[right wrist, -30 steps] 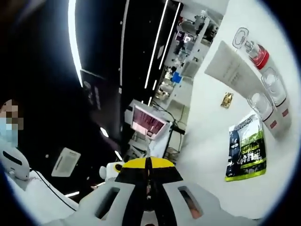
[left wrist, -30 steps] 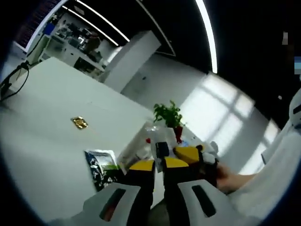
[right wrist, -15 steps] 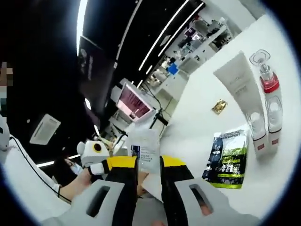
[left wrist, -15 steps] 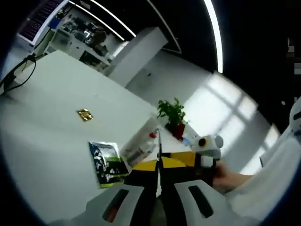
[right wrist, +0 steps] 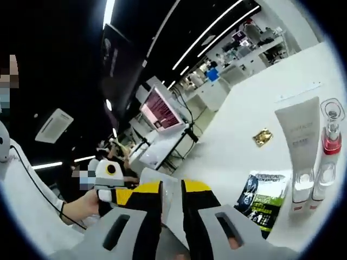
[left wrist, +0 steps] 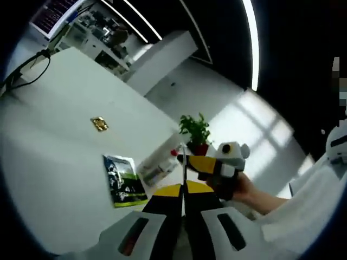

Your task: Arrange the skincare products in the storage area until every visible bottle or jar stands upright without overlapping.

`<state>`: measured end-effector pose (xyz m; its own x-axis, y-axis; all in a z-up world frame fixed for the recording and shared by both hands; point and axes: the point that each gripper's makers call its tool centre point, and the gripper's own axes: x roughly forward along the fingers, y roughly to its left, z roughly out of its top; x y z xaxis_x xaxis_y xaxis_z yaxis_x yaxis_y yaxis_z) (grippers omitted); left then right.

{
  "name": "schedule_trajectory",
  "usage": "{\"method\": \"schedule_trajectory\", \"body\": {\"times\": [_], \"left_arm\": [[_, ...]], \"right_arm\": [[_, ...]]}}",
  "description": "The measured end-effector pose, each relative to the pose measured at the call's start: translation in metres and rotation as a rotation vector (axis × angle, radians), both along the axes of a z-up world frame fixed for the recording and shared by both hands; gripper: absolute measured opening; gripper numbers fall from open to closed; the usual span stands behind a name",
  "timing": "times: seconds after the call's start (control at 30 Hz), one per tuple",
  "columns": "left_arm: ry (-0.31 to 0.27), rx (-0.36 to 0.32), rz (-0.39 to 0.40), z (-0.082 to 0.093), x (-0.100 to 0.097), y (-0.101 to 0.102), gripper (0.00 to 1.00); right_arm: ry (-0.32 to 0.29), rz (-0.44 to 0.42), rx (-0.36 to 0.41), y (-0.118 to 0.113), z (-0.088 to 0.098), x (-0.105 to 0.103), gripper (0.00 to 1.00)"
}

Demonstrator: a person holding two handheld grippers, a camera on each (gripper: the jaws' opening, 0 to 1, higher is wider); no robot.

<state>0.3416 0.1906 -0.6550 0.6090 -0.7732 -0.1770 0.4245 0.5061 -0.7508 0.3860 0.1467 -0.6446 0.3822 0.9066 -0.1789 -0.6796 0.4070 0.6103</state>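
White table (right wrist: 238, 135) bearing one white tube (right wrist: 300, 135), one red-collared bottle (right wrist: 329, 143), one dark sachet (right wrist: 261, 197) and one small gold packet (right wrist: 263, 137), all lying flat, far from both grippers. Left gripper (left wrist: 183, 190): jaws closed together, holding nothing. Right gripper (right wrist: 172, 189): jaws slightly parted around a pale container (right wrist: 162, 184).

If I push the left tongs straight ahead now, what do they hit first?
Probably the right tongs, crossing just beyond the left tongs; behind them lie the tubes on the white table. Depth is unclear.
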Motion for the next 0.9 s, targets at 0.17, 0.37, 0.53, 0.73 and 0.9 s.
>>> {"method": "schedule_trajectory", "body": {"times": [0.17,0.37,0.53,0.73,0.9], "left_arm": [[0.020,-0.019,0.006,-0.006,0.000,0.004,0.05],[0.089,0.000,0.049,-0.025,0.004,0.015,0.05],[0.175,0.053,0.077,-0.051,0.011,0.024,0.05],[0.230,0.119,0.080,-0.080,0.017,0.029,0.05],[0.263,0.190,0.064,-0.101,0.022,0.034,0.05]], "right_arm": [[0.003,0.028,-0.067,0.010,-0.015,-0.003,0.12],[-0.045,0.000,-0.153,0.018,-0.023,0.004,0.04],[-0.145,-0.012,-0.347,0.028,-0.047,0.009,0.01],[-0.184,0.011,-0.485,0.033,-0.079,0.017,0.01],[-0.185,0.035,-0.553,0.037,-0.101,0.022,0.01]]}}
